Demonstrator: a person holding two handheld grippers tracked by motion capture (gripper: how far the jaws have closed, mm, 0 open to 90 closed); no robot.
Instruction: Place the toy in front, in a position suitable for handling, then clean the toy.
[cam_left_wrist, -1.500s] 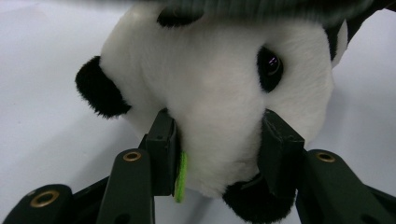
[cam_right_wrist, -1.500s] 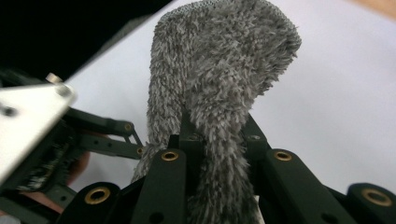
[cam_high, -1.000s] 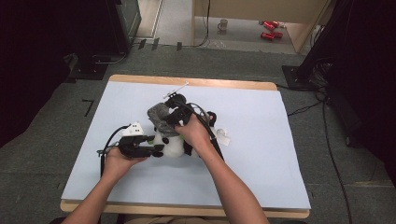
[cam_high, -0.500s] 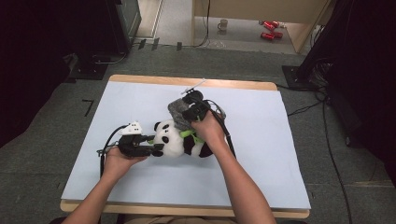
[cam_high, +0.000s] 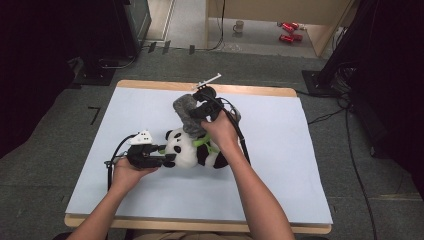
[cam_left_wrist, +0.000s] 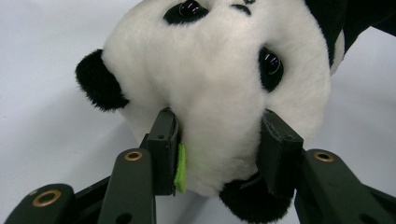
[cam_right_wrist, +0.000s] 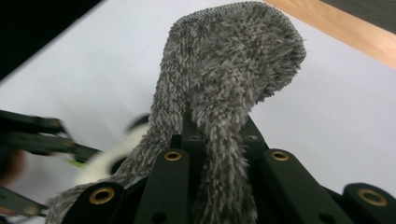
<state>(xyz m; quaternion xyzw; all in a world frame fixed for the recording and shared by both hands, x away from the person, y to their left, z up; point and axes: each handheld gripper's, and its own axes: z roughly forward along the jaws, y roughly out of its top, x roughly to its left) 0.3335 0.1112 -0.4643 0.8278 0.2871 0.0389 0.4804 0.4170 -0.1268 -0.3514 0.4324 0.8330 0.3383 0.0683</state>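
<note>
The right gripper's (cam_high: 192, 120) fingers (cam_right_wrist: 173, 182) are clenched tight on a fuzzy grey knitted cloth (cam_right_wrist: 224, 84), pinching one fold of it so that the rest loops up and away from the tips. In the high view that grey cloth (cam_high: 186, 114) hangs just above the black-and-white plush panda toy (cam_high: 192, 149), whose lime-green strap (cam_high: 202, 142) shows at its middle. The left gripper's (cam_high: 159, 159) fingers (cam_left_wrist: 163, 149) grasp the panda's head (cam_left_wrist: 215, 93) from both sides, pressing into the white fur near one black ear, with a bit of green trim beside one pad.

The panda lies on its side, its long axis running across the surface from the left gripper toward the person's right hand (cam_high: 222, 132). The cloth is thus over the body end, and the right hand is the nearer one to it; the left merely steadies the head. Any draping or wrapping, I judge, would have to travel down and along that axis toward the left fingers.

The pale blue-white surface (cam_high: 300, 165) sits on a wooden board with grey carpet around it. Beyond lie cables, a mug (cam_high: 239, 26) and red cans (cam_high: 288, 31) on the floor.
</note>
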